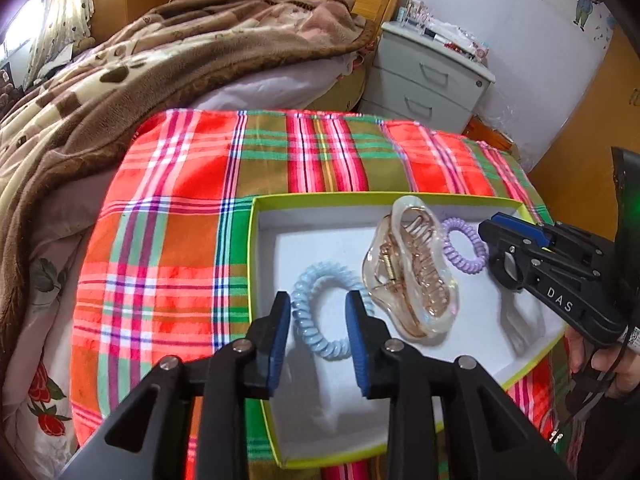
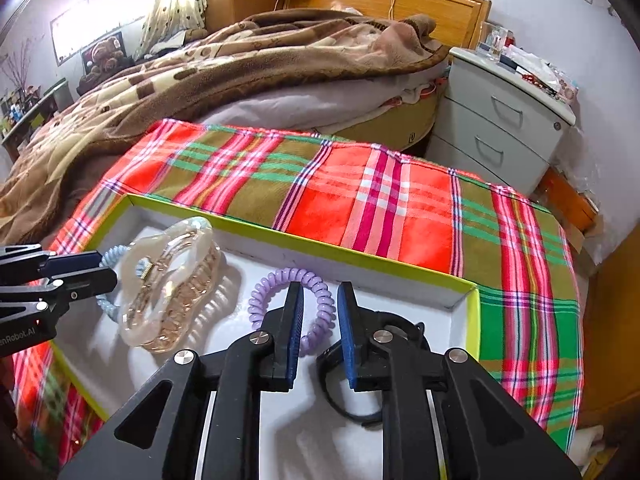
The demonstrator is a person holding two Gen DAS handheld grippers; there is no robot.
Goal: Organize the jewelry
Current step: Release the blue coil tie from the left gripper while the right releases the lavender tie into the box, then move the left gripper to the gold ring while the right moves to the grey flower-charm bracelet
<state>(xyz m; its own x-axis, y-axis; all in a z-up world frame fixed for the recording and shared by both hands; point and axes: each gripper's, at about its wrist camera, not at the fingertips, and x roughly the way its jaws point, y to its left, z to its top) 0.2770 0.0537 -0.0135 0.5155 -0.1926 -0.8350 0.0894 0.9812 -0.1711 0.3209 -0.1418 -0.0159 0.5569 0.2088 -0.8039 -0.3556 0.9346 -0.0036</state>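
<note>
A shallow white tray with a lime-green rim [image 1: 253, 240] [image 2: 474, 320] lies on the plaid cloth. In it lie a light blue spiral hair tie [image 1: 320, 344] [image 2: 107, 258], a clear amber claw hair clip [image 1: 412, 276] [image 2: 168, 292], a purple spiral hair tie [image 1: 460, 248] [image 2: 264, 292] and a black band [image 2: 340, 404]. My left gripper [image 1: 318, 312] [image 2: 100, 270] is open, with its fingers either side of the blue tie. My right gripper [image 2: 318, 312] [image 1: 490, 226] is open over the purple tie's right side, with the black band under its right finger.
The red, green and olive plaid cloth [image 1: 180, 216] [image 2: 380, 200] covers the table. Behind it is a bed with a brown blanket [image 1: 120, 72] [image 2: 200, 72]. A grey nightstand with drawers [image 1: 428, 76] [image 2: 500, 120] stands at the back right.
</note>
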